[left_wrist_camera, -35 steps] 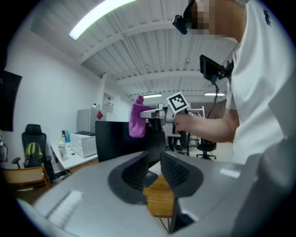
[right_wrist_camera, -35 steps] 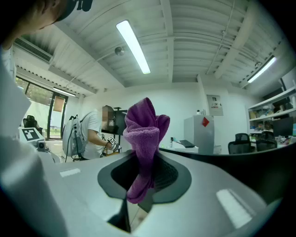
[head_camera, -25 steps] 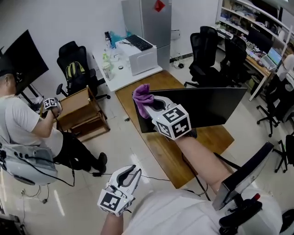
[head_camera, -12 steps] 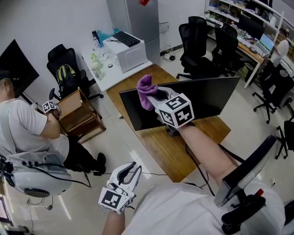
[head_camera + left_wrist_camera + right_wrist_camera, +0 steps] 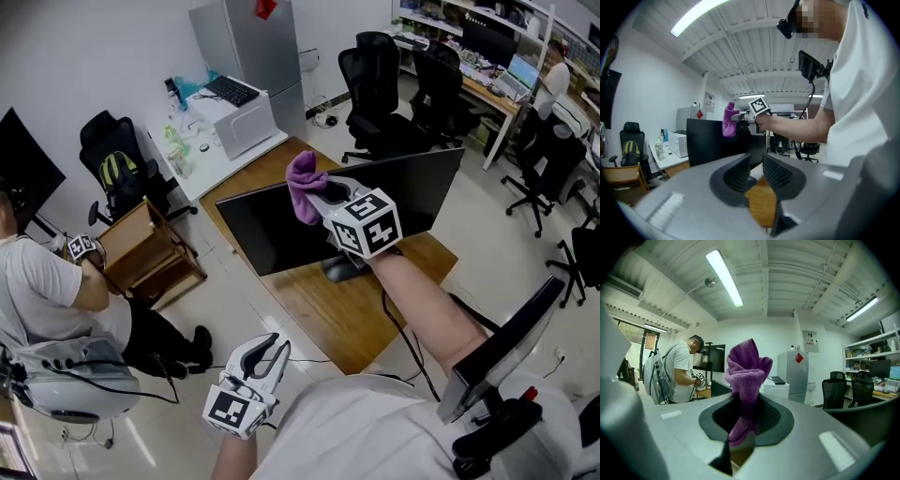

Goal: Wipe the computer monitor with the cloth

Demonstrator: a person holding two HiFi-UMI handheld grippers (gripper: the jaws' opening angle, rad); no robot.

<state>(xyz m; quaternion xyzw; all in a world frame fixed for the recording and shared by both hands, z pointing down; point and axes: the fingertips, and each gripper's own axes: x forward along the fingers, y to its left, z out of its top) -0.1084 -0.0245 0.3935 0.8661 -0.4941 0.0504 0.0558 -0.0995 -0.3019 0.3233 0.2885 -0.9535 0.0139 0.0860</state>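
My right gripper (image 5: 323, 193) clamped the cloth (image 5: 302, 178) at the monitor (image 5: 272, 230) top edge, frame centre. Monitor sat on desk (image 5: 328, 305). My left gripper (image 5: 271, 351), lower left over floor (image 5: 248, 295), had jaws slightly apart.

Bunched purple cloth (image 5: 303, 184) at top edge, black monitor (image 5: 272, 230) upright

White shirt (image 5: 375, 431); white, marker-cubed right gripper (image 5: 317, 192)

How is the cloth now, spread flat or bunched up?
Bunched up: the purple cloth sticks up as a crumpled wad from the right gripper, which is shut on it.
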